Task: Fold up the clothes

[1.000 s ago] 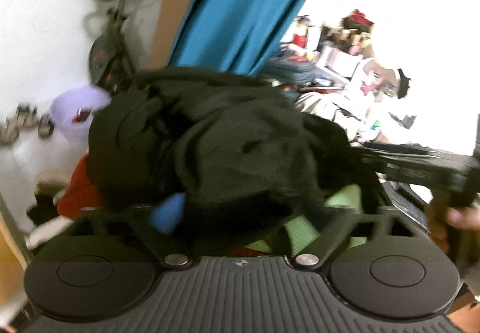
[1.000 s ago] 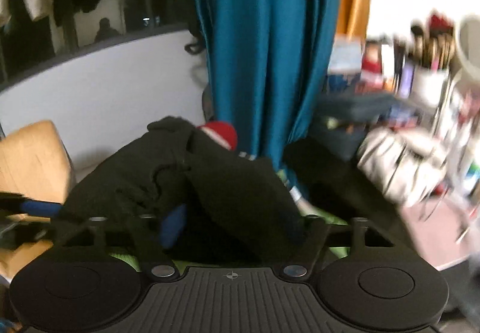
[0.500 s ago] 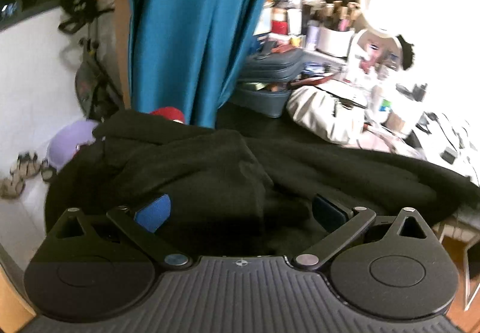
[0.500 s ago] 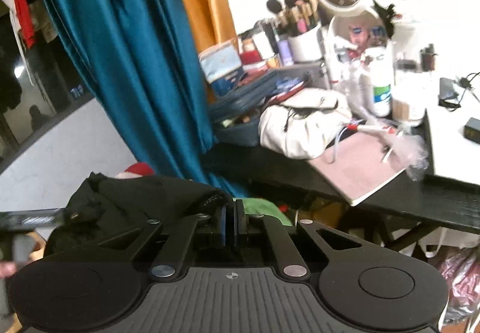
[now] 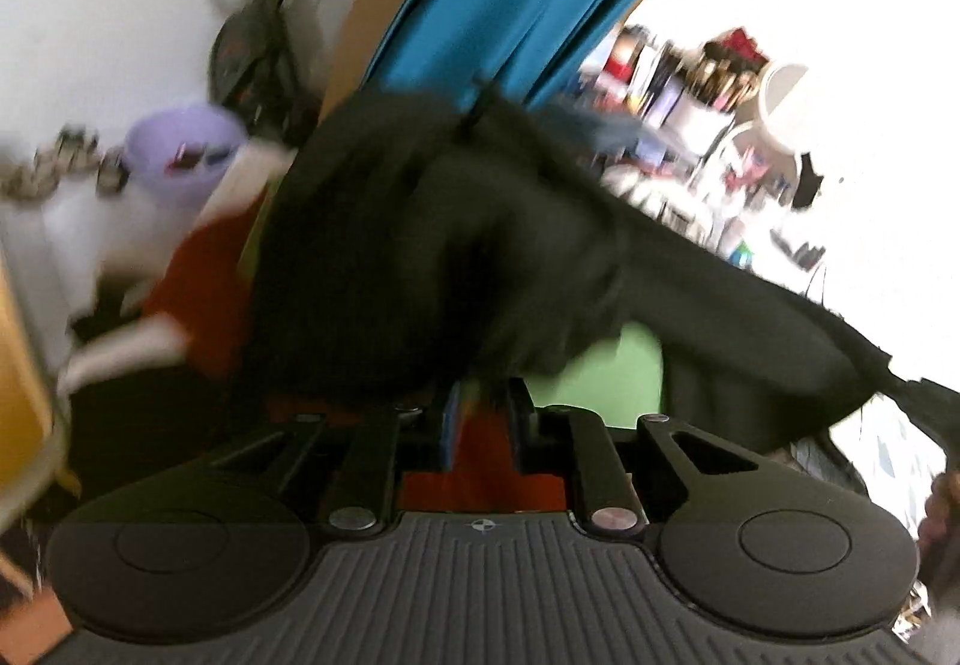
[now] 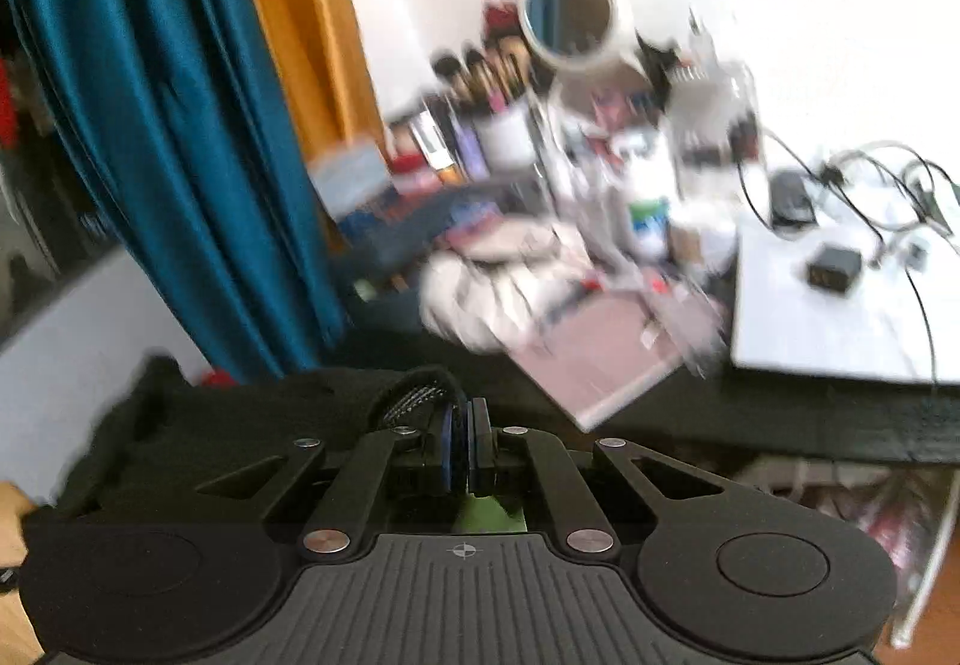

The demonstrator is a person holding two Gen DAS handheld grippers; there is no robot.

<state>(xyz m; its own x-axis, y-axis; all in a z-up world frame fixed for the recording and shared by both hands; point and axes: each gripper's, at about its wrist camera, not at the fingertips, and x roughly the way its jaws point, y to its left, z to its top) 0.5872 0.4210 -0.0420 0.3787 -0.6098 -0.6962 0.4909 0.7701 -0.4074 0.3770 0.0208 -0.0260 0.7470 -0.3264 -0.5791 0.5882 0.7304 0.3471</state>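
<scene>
Both grippers on the black garment — ready to spread it

The left gripper (image 5: 483, 416) has just been closing on the black garment (image 5: 480, 257) ahead; the right gripper (image 6: 461, 440) stays clamped on its edge — cloth stretched between, shake-out likely next.

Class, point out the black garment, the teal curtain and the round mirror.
black garment (image 5: 480, 245), left wrist view, its bunched middle.
teal curtain (image 6: 162, 125), right wrist view, its middle folds.
round mirror (image 6: 570, 11), right wrist view, its glass.
</scene>
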